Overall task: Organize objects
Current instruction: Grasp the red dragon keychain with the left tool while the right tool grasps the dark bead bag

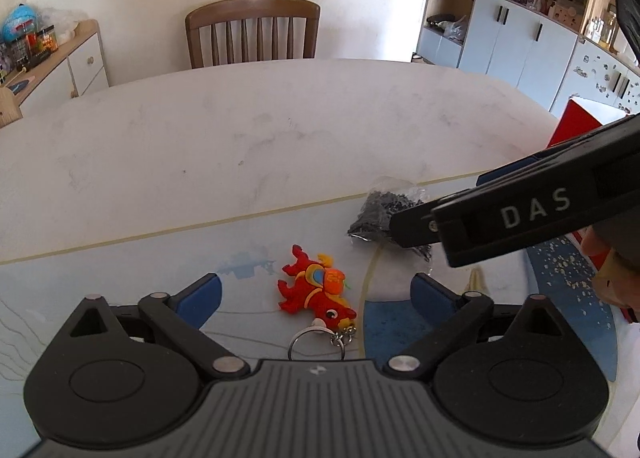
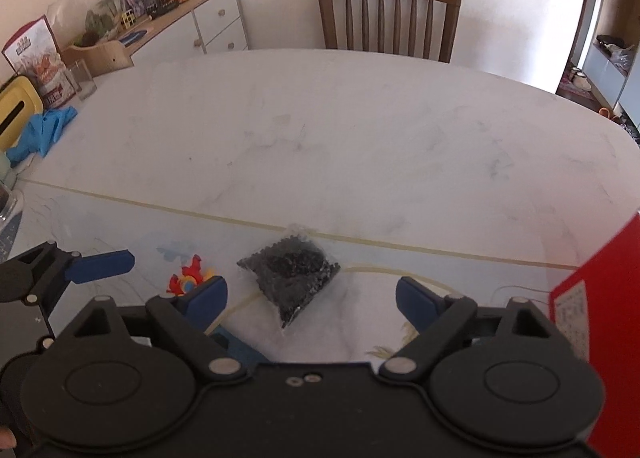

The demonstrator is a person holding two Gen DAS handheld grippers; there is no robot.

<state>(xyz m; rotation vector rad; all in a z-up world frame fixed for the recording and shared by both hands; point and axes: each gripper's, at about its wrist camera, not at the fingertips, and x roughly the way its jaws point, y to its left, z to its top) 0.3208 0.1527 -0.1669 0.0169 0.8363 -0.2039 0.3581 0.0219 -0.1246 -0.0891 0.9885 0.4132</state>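
Note:
A red and orange rubber fish keychain (image 1: 316, 290) with a metal ring lies on the blue-patterned mat (image 1: 120, 282), between the open fingers of my left gripper (image 1: 316, 294). A small clear bag of black beads (image 2: 294, 278) lies just beyond, between the open fingers of my right gripper (image 2: 312, 294). In the left wrist view the right gripper's black body (image 1: 520, 214) reaches in from the right and covers part of the bag (image 1: 380, 214). In the right wrist view the keychain (image 2: 190, 278) shows partly behind the right gripper's left finger, with the left gripper's blue finger (image 2: 104, 264) at far left.
A red box (image 2: 596, 338) stands at the right edge of the mat. The white marble table (image 2: 320, 138) stretches beyond, with a wooden chair (image 2: 390, 14) behind it. Blue gloves (image 2: 42, 130), a glass and packages sit at the table's far left. Cabinets line the walls.

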